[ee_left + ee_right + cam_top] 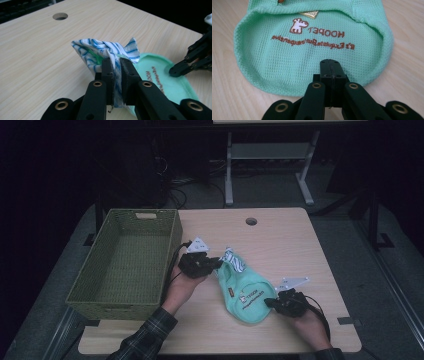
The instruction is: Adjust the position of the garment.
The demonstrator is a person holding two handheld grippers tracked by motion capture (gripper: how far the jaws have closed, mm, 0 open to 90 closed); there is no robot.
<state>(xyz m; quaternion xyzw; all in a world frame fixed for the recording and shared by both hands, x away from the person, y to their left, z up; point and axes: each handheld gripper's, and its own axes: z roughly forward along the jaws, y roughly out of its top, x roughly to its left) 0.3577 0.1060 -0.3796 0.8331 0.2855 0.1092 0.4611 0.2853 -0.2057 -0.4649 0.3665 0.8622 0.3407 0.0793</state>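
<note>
A small mint-green knit garment point(245, 290) lies flat on the wooden table, printed with a dog logo and "HOOPET" point(312, 50). Its blue-and-white striped part point(105, 50) is bunched up at the far end point(234, 260). My left gripper point(215, 265) is shut on that striped cloth, which shows between its jaws point(116, 67). My right gripper point(270, 302) is at the garment's near hem. Its jaws are pressed flush together over the green knit point(330, 62), with no cloth visible between them. The right gripper point(175, 71) also appears in the left gripper view, touching the green edge.
A green woven basket point(85, 285) stands empty on the table's left side, right beside my left hand. A round cable hole point(251, 221) sits near the table's far edge. Bare wood stretches to the right and beyond the garment. A desk frame point(270, 165) stands behind.
</note>
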